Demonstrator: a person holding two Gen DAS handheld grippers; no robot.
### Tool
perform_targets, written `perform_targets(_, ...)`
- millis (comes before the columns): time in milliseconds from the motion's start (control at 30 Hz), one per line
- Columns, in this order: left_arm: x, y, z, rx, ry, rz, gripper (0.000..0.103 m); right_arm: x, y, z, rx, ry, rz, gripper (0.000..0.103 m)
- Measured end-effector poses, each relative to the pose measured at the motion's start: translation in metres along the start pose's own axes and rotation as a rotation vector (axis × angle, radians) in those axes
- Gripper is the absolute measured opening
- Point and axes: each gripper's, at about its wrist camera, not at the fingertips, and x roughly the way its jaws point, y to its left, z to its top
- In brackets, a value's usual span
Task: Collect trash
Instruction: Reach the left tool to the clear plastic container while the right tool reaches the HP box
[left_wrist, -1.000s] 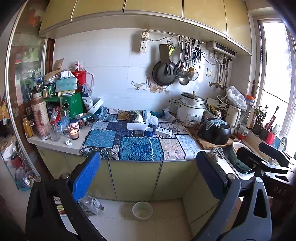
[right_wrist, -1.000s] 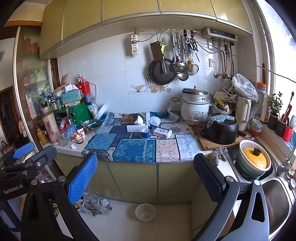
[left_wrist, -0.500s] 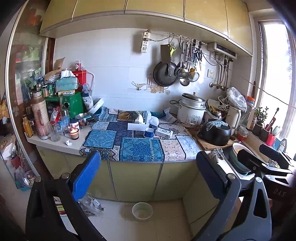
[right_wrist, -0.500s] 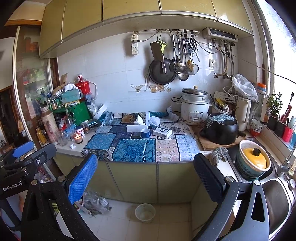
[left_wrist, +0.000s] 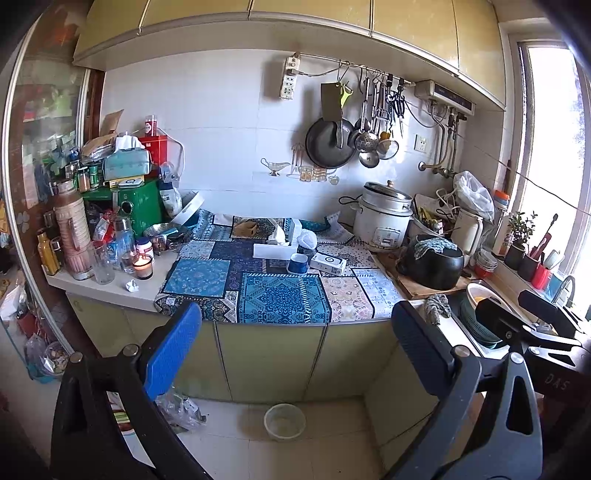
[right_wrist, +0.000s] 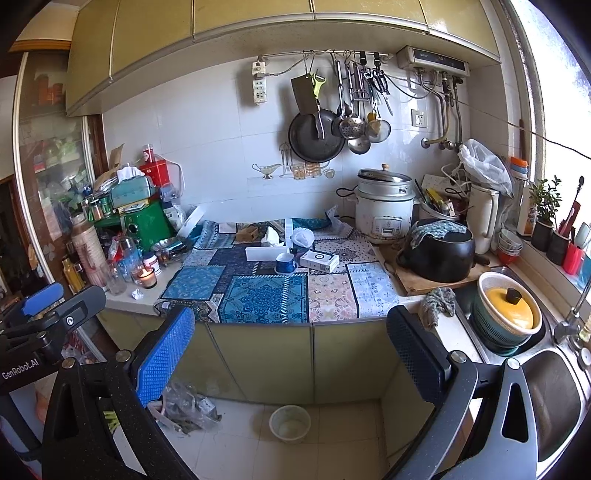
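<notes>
Left wrist view showed my left gripper (left_wrist: 295, 354) spread wide and empty across the lower frame, with a crumpled paper scrap (left_wrist: 132, 285) at left of centre on the bare counter (left_wrist: 110, 291) beside a lit candle (left_wrist: 143, 266), and a white tissue wad (left_wrist: 307, 238) on the patterned cloth (left_wrist: 280, 295) mid-frame. Right wrist view had my right gripper (right_wrist: 291, 350) equally wide, holding nothing, a plastic bag (right_wrist: 188, 406) on the floor at lower left and a small bowl (right_wrist: 290, 422) at bottom centre.
</notes>
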Motion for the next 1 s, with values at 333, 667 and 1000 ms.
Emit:
perform_targets(333, 0.068, 0.032, 0.011, -0.025, 0.035, -0.008, 0.103, 0.045, 0.004, 0.006, 0.008, 0.017, -0.084, 0.103)
perform_targets(667, 0.173, 0.031, 0.029, 0.021, 0.086, 0.022, 0.103, 0.132, -0.017, 0.024, 0.024, 0.072, -0.113, 0.103)
perform_targets(1000, 0.325, 0.019, 0.068, -0.058, 0.172, 0.051, 0.103, 0.262, -0.062, 0.062, -0.013, 0.189, -0.058, 0.103)
